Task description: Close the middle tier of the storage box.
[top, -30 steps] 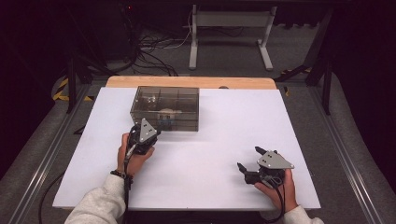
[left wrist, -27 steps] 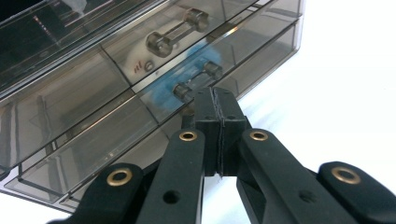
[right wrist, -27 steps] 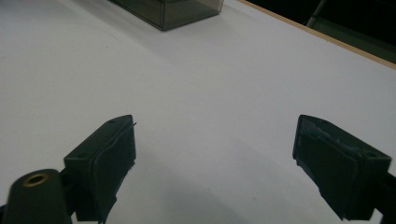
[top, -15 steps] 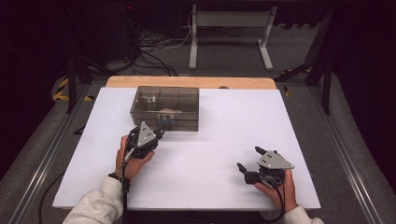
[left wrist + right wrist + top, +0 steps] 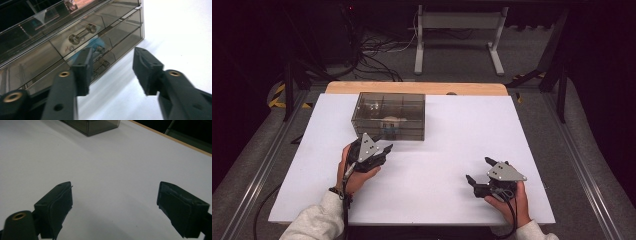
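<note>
A smoked clear drawer box stands at the back left of the white table top. Pale and blue items show dimly inside it. My left gripper hovers just in front of the box, open and holding nothing. In the left gripper view its jaws stand apart, aimed at the box front, where stacked drawers carry small metal bar handles. My right gripper rests open near the front right of the table. Its wide-spread jaws frame bare white surface.
A wooden strip runs along the table's far edge. Metal rails flank the table. Cables and a grey stand sit on the floor behind. The box's near corner shows far off in the right gripper view.
My left gripper has drawn back slightly from the box front and turned a little. The right gripper has stayed where it was.
</note>
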### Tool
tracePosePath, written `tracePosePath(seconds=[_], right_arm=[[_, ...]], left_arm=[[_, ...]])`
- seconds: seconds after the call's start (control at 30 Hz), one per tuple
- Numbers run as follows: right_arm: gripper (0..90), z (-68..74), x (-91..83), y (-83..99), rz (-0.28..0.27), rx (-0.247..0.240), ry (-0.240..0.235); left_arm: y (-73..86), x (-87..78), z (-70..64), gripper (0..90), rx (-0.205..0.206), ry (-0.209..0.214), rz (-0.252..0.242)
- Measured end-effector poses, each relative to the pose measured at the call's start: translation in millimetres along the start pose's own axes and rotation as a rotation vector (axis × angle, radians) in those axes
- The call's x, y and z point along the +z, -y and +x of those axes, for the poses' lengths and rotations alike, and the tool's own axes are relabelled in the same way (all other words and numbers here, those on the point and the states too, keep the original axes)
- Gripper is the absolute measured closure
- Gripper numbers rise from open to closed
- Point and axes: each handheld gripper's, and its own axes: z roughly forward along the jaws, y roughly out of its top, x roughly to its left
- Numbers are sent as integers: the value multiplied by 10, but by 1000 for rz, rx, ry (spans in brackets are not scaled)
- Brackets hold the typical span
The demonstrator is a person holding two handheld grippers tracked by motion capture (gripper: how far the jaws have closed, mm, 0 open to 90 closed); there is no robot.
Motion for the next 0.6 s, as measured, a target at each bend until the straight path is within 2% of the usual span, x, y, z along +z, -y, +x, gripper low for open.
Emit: tracePosePath(seconds=[0.17,0.43,0.6], right_arm=[[137,0,0,0,0,-1,0],[137,3,1,-2,0,0,0],[137,1,0,0,0,0,0]], left_arm=[[3,-25,-14,376,9,3,-12],[17,-53,-18,235,-5,6,-21],[27,-70,-11,167,-12,26,-34]])
